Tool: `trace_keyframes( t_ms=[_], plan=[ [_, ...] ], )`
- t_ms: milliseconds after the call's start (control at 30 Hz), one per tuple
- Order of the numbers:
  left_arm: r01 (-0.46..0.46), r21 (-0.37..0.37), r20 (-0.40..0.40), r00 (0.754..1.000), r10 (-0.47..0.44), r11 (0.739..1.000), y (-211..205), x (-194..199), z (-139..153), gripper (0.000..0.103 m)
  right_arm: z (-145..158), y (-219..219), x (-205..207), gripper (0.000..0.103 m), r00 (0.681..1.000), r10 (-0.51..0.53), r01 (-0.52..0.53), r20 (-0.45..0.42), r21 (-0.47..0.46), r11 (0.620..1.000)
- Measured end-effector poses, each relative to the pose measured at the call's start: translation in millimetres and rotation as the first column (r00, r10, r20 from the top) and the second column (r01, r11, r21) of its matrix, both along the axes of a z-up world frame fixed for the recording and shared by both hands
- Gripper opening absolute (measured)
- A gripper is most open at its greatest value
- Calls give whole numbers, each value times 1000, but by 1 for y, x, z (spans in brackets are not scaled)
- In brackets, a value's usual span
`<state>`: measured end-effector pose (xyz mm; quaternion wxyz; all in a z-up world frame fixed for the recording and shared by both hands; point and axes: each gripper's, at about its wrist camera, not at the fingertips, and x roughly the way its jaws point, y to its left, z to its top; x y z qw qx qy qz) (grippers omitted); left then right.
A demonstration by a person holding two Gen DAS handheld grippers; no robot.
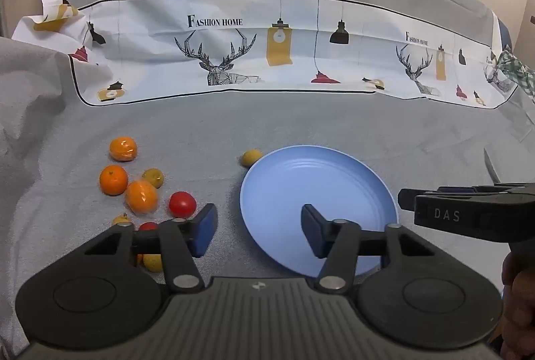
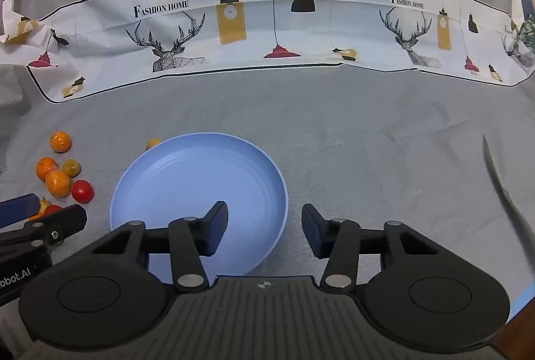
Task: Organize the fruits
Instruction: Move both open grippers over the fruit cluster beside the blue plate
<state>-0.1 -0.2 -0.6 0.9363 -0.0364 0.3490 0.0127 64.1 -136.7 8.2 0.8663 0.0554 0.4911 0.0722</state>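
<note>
- Grey cloth (image 2: 367, 142) covers the whole table, and I see lots of bare room to the right of the plate.
- Patterned sheet (image 1: 267, 45) runs along the far edge.
- Blue plate (image 2: 200, 179) sits in the middle with nothing on it.
- My left gripper (image 1: 257, 226) hangs spread wide over the plate's left rim.
- My right gripper (image 2: 264, 229) hangs spread wide over its right rim.
- Oranges (image 1: 113, 180), red tomatoes (image 1: 182, 204) and small yellow fruits (image 1: 153, 177) sit bunched left of the plate; one yellow fruit (image 1: 251, 157) is just beside its far rim.
</note>
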Motion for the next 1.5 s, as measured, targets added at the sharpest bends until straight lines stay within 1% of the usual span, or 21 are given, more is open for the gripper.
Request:
trace_keyframes(
  t_ms=[133, 233, 300, 333, 367, 467, 533, 567, 633, 667, 700, 733, 800, 833, 867, 933, 1000, 1100, 1167, 1300, 1500],
  plan=[
    [9, -6, -18, 1000, -9, 1000, -2, 0, -3, 45, -2, 3, -3, 44, 1000, 11, -11, 3, 8, 1000],
    [13, 1, -15, 1000, -13, 1000, -5, -2, -3, 38, -4, 3, -2, 34, 1000, 8, -8, -3, 12, 1000],
    [15, 3, -12, 1000, -14, 1000, -6, -3, -3, 37, -6, 2, -3, 28, 1000, 1, -1, -5, 15, 1000],
    [16, 4, -12, 1000, -16, 1000, -6, -4, -3, 34, -7, 2, -3, 26, 1000, -3, 3, -4, 15, 1000],
    [12, 5, -14, 1000, -12, 1000, -8, 2, -4, 32, -8, 0, -4, 25, 1000, -3, 3, -1, 15, 1000],
    [20, 4, -15, 1000, -20, 1000, -6, 1, -4, 32, -14, 0, -3, 25, 1000, -12, 12, -5, 21, 1000],
    [55, -3, -33, 998, -55, 998, 1, 6, 2, 30, -17, -3, 1, 25, 1000, -25, 26, -15, 37, 999],
    [86, 6, -24, 996, -86, 996, 3, 8, 7, 26, -19, -6, 3, 25, 999, -35, 36, -18, 43, 998],
    [128, 66, 31, 991, -130, 990, 6, 13, 18, 26, -20, -10, 9, 25, 999, -48, 49, -15, 52, 997],
    [135, 79, 48, 989, -139, 988, 9, 17, 20, 26, -21, -12, 12, 26, 999, -46, 47, -12, 54, 997],
    [135, 45, 82, 987, -138, 990, 12, 18, 17, 26, -23, -14, 17, 26, 999, -39, 40, -12, 56, 998],
    [134, -12, 86, 987, -132, 991, 17, 20, 12, 26, -25, -15, 20, 26, 999, -34, 35, -14, 58, 998],
    [117, -64, 29, 993, -115, 991, 18, 26, 1, 26, -31, -15, 27, 26, 999, -28, 30, -29, 59, 998],
    [110, -34, -60, 992, -112, 993, 19, 35, -1, 26, -36, -16, 30, 25, 999, -29, 31, -44, 60, 998],
    [104, -38, -89, 990, -107, 994, 18, 40, -5, 26, -40, -16, 32, 25, 998, -27, 31, -60, 67, 997],
    [98, -38, -91, 991, -101, 995, 17, 46, -6, 26, -47, -14, 34, 25, 996, -25, 31, -86, 77, 997],
    [66, -40, -98, 993, -69, 997, 16, 51, -11, 27, -54, -11, 34, 25, 994, -25, 32, -108, 66, 997],
    [13, -67, -172, 985, -25, 998, 20, 60, -25, 27, -61, -12, 34, 28, 990, -41, 49, -132, 57, 997],
    [-1, -58, -203, 979, -11, 998, 21, 64, -33, 27, -65, -13, 35, 30, 989, -45, 54, -143, 55, 997],
    [-6, -50, -218, 976, -5, 999, 19, 68, -36, 29, -71, -15, 37, 38, 986, -55, 64, -158, 49, 997],
    [-18, -79, -234, 972, -1, 997, 20, 73, -41, 30, -84, -16, 37, 39, 977, -73, 87, -200, 62, 994]
  ],
)
